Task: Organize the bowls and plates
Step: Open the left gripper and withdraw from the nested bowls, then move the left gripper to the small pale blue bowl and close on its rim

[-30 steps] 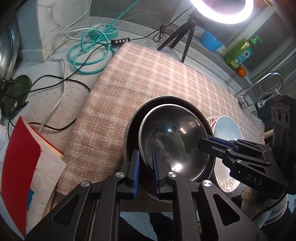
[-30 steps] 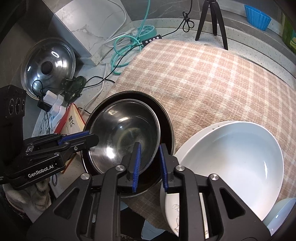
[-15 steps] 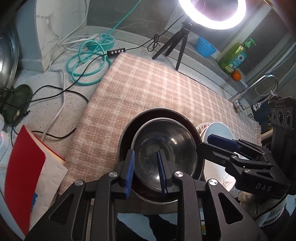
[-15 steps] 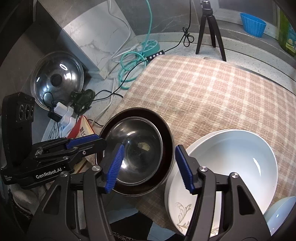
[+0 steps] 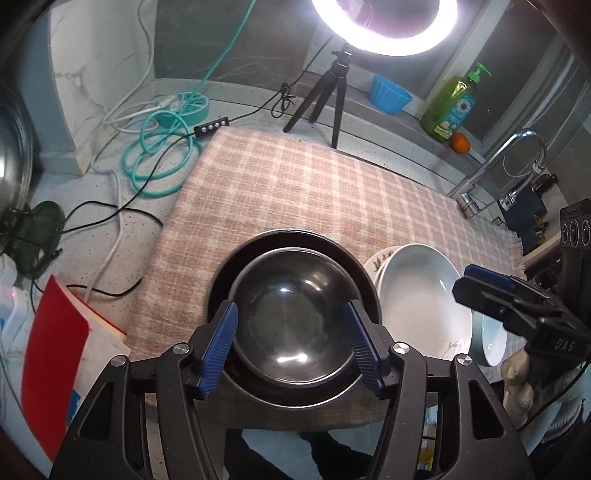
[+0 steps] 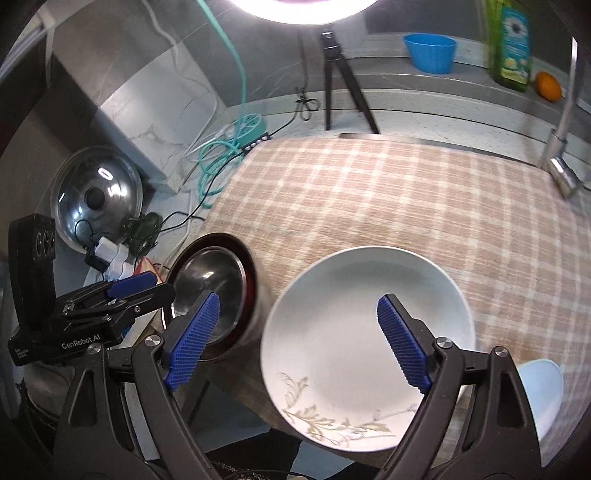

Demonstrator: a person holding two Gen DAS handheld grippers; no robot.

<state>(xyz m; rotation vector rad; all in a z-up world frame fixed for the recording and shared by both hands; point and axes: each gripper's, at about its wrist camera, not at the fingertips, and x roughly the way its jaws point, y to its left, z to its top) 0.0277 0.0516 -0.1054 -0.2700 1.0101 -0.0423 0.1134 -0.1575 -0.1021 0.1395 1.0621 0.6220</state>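
ring light [image 5: 384, 27] – speckled counter [image 5: 92, 206]

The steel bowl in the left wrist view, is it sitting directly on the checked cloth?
No, the steel bowl sits inside a wider dark bowl, and only that dark bowl rests on the checked cloth.

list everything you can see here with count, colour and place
steel bowl: 1, silver, nested in dark pan
dark pan: 1, brown-black, cloth's near edge
white bowl: 1, white, on leaf-patterned plate
small bowl: 1, pale blue, far right
checked cloth: 1, beige
ring light tripod: 1, black
blue cup: 1, ledge
soap bottle: 1, green
orange: 1
faucet: 1, chrome
pot lid: 1, steel
teal cable: 1
left hand-held gripper: black/blue, jaws opening, empty
right hand-held gripper: same, opening, empty
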